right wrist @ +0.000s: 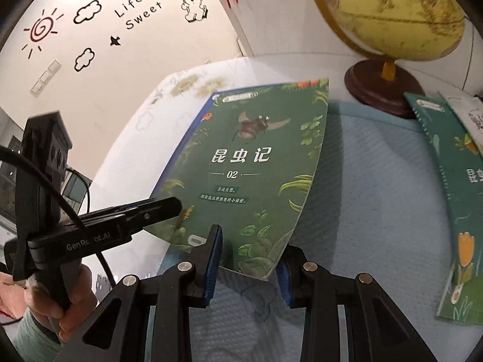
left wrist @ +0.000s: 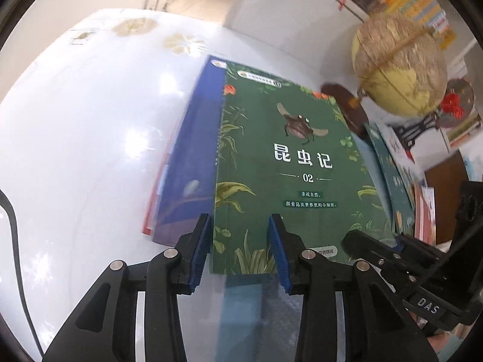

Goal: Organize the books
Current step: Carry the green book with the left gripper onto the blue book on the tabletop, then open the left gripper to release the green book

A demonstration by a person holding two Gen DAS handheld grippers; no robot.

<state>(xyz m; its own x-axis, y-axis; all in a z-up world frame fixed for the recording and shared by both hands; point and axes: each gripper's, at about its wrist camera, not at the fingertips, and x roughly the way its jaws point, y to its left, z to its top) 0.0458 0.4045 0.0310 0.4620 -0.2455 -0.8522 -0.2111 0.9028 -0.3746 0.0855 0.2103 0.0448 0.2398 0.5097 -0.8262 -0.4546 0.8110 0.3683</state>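
I hold a gripper in each hand, both at the near short edge of the green book (right wrist: pixel 250 175). The book lies flat on top of a blue book (left wrist: pixel 193 163), left of the globe (right wrist: pixel 389 15). Its long axis runs straight away from me, spine on the left.

My right gripper (right wrist: pixel 249 264) has the book's near right corner between its pads; the jaws stand narrow, and the corner looks pinched and slightly lifted, so I judge it gripped. My left gripper (left wrist: pixel 238 253) straddles the near left corner by the spine. Its jaws stand part open, with the book's edge between them, and I can't tell whether the pads touch the cover.

More green books (right wrist: pixel 452 199) lie right of the globe's base (right wrist: pixel 383 87), on the pale blue mat (right wrist: pixel 362 181).

What matters next: the book stretches away from both tools, so only its near edge is in reach. The right hand has the firmer hold, and the far end would sag or drag if I lift.
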